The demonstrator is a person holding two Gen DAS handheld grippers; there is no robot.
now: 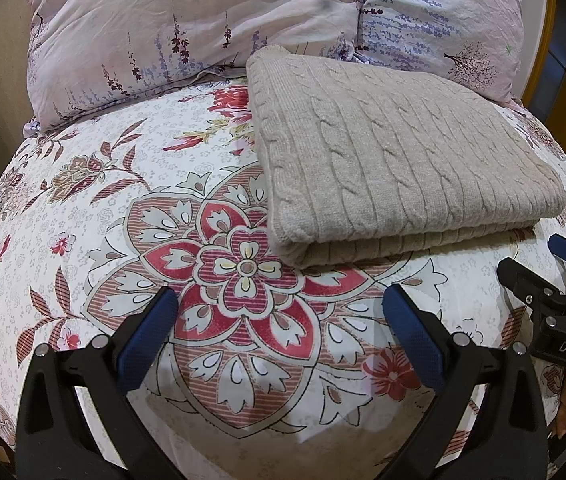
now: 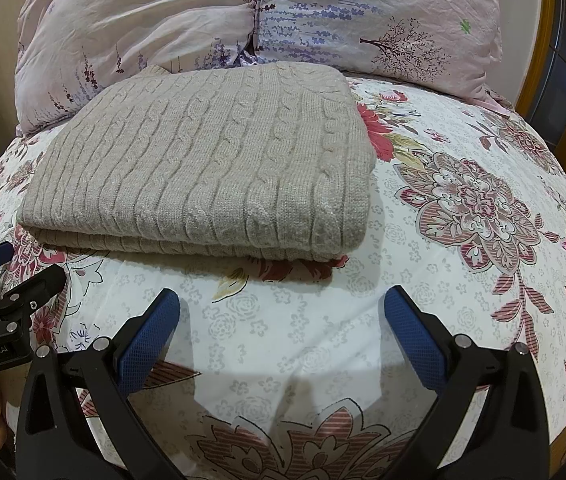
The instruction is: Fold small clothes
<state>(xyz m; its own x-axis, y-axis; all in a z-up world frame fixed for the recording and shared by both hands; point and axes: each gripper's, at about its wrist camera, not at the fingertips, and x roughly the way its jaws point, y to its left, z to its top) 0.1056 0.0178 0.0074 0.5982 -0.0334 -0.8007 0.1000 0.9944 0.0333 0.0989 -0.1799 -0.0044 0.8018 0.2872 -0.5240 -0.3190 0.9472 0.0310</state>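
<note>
A beige cable-knit sweater (image 1: 395, 152) lies folded in a neat rectangle on the flowered bedsheet (image 1: 131, 216); it also shows in the right wrist view (image 2: 211, 160). My left gripper (image 1: 281, 308) is open and empty, hovering over the sheet just short of the sweater's near left corner. My right gripper (image 2: 281, 308) is open and empty, over the sheet in front of the sweater's near edge. The right gripper also shows at the right edge of the left wrist view (image 1: 547, 268), and the left gripper at the left edge of the right wrist view (image 2: 11, 268).
Two pale pink flowered pillows (image 1: 187, 28) (image 2: 383, 20) lie behind the sweater at the head of the bed. A yellow-framed edge (image 2: 539, 60) stands at the far right. The sheet spreads to the left (image 1: 63, 200) and right (image 2: 483, 200) of the sweater.
</note>
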